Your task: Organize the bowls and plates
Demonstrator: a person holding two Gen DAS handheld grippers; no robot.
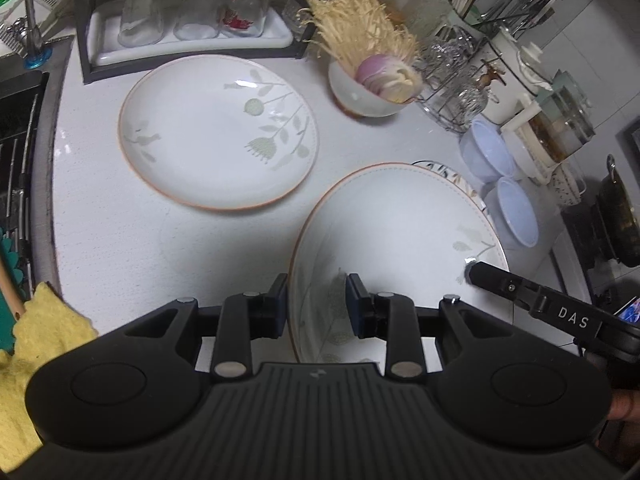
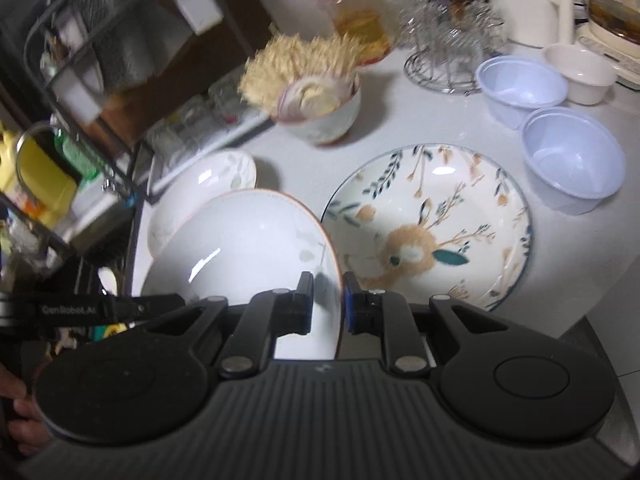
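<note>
A white plate with an orange rim point(image 1: 400, 248) point(image 2: 248, 248) is lifted and tilted above the counter, held from both sides. My left gripper point(image 1: 318, 304) is shut on its left rim. My right gripper point(image 2: 328, 302) is shut on its right rim, and its black finger point(image 1: 486, 274) shows at the plate's far edge. A matching white plate point(image 1: 218, 132) point(image 2: 200, 184) lies flat on the counter to the left. A floral deep plate point(image 2: 432, 224) point(image 1: 448, 172) lies to the right, mostly hidden in the left wrist view. Two pale blue bowls point(image 2: 520, 88) point(image 2: 572, 160) stand beyond it.
A white bowl of enoki and sliced onion point(image 1: 368, 92) point(image 2: 320, 116) stands at the back. A tray of upturned glasses point(image 1: 192, 40), a wire glass stand point(image 2: 444, 52), a red-lidded jar point(image 2: 352, 12) and a kettle point(image 2: 528, 8) line the rear. Sink point(image 1: 20, 128) and yellow cloth point(image 1: 40, 344) lie left.
</note>
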